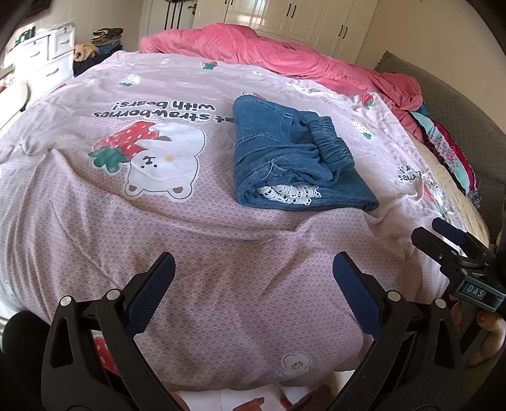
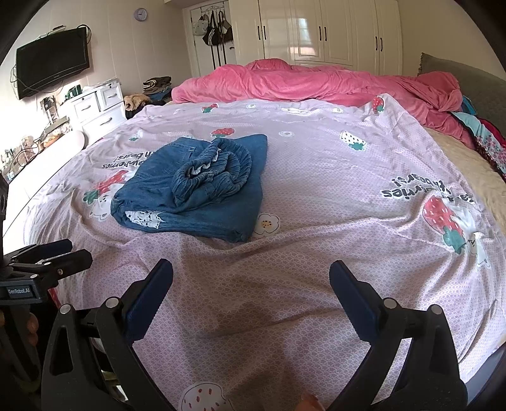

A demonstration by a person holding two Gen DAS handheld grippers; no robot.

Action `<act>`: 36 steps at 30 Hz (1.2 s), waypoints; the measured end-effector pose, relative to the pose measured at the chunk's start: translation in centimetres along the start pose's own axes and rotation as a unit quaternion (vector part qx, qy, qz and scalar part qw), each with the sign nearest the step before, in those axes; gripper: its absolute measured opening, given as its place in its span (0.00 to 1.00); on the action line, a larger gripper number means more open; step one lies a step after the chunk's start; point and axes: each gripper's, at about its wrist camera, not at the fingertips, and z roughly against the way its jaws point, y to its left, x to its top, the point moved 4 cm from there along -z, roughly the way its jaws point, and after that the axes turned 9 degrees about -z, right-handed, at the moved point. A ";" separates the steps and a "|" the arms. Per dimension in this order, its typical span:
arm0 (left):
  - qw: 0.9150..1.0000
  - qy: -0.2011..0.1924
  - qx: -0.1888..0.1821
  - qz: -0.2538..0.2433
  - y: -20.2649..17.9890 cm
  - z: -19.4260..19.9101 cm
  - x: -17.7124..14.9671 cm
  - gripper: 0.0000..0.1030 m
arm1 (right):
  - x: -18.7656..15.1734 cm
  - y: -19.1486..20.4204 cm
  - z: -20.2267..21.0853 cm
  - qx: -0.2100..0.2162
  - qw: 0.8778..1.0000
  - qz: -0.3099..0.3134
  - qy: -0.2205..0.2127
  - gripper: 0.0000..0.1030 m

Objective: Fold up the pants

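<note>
Nearest in the left wrist view, the left claw (image 1: 253, 268) is spread wide with nothing between its blue-padded fingers (image 1: 151, 291), hovering over the front edge of the bed's pink sheet (image 1: 221, 300). The right claw (image 2: 251, 275) in its own view stands just as wide and just as empty, also above bare sheet at the near edge. Each shows in the other's camera: the right claw at the right border of the left view (image 1: 442, 234), the left claw at the left border of the right view (image 2: 72, 253), both side on, so their opening cannot be judged from there. Beyond the claws, well apart from both, the pants (image 1: 294, 155) lie on the sheet, blue denim folded into a compact bundle, the gathered elastic waistband (image 2: 218, 174) bunched on top and a strip of white lace trim (image 1: 291, 194) peeping from the near fold. They rest beside a printed bear with a strawberry (image 1: 151, 155), partly covering it as the right view has it. Farther back a crumpled pink blanket (image 2: 316, 82) runs across the bed. Behind it stand white wardrobe doors (image 2: 332, 28), with a white dresser (image 2: 98, 104) and a wall-mounted television (image 2: 52, 61) at the left.
</note>
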 end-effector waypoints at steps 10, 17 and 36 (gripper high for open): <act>1.000 0.000 0.002 0.000 0.0 0.0 0.1 0.91 | -0.1 -0.1 -0.1 -0.001 1.000 -0.005 0.002 0.96; 1.000 0.003 0.006 -0.001 0.2 0.0 0.0 0.91 | -0.1 -0.1 -0.1 -0.001 1.000 -0.004 0.003 0.96; 1.000 0.002 0.013 -0.009 0.1 0.2 0.1 0.91 | -0.5 -0.1 -0.7 -0.012 1.000 -0.005 0.012 0.96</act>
